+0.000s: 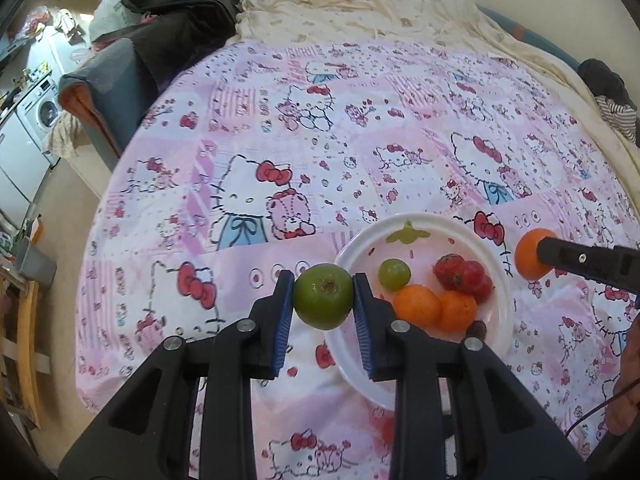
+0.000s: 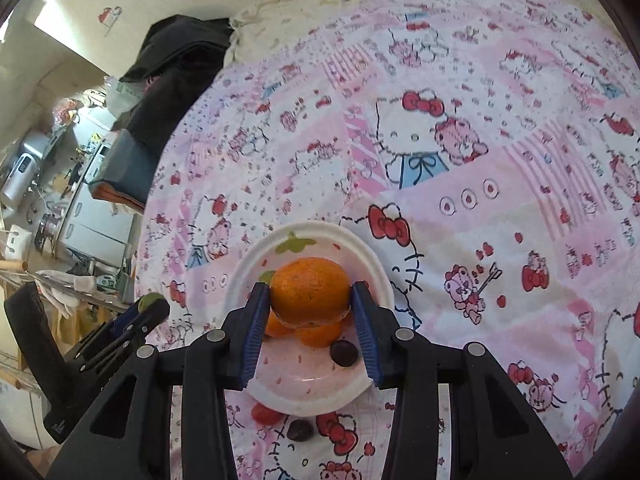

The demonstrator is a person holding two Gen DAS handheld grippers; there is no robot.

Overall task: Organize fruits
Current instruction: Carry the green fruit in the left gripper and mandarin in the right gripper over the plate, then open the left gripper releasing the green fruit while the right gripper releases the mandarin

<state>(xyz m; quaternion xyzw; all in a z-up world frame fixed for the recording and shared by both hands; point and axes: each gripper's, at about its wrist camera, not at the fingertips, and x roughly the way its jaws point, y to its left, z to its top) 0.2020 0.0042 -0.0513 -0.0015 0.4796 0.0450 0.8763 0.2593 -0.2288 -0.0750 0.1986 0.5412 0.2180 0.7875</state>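
My left gripper (image 1: 323,280) is shut on a green apple (image 1: 323,300), held just left of a white strawberry-print plate (image 1: 440,228). On the plate lie a green grape (image 1: 394,275), red strawberries (image 1: 464,276), two oranges (image 1: 416,306) and a dark fruit (image 1: 478,328). My right gripper (image 2: 311,286) is shut on an orange (image 2: 310,292), held above the plate (image 2: 372,256) and hiding most of the fruit there. In the left wrist view this orange (image 1: 526,252) sits right of the plate. A strawberry (image 2: 266,414) and a dark fruit (image 2: 300,430) lie on the bedspread beside the plate's near rim.
Everything rests on a pink cartoon-print bedspread (image 1: 280,140) over a bed. Dark clothes (image 1: 180,12) and a grey cushion (image 1: 104,80) lie at its far left. A cream blanket (image 1: 360,8) covers the far end. A washing machine (image 1: 40,108) stands left of the bed.
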